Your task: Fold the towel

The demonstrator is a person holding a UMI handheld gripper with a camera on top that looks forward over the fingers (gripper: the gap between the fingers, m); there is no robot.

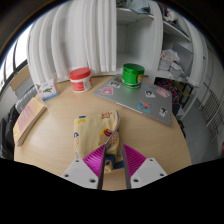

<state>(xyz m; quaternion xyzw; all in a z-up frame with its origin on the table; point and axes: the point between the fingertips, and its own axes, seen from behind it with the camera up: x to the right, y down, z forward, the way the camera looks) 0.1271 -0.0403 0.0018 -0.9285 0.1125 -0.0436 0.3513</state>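
One towel (99, 131) lies crumpled on the wooden desk (60, 140), pale yellow with small coloured marks, its near end bunched between the fingers of the gripper (108, 165). The magenta pads (96, 158) sit close on either side of that cloth and appear to pinch it, so the gripper reads as closed on the towel's near edge, though the bunched cloth hides the contact itself.

By my reading, the fold is barely begun: the towel is rumpled, not flat, and no clean crease shows. The next move probably calls for carrying the pinched edge up and forward over the rest of the cloth, keeping the grip firm so the fabric does not slip, then laying it down squarely.

Beyond the towel stand a red-lidded tub (79, 78) and a green cup (133, 73), with a sticker-covered laptop (140, 97) just beside the cup. A flat board (29, 119) lies well off to one side. Stickers and labels are too small to read; no writing can be made out.
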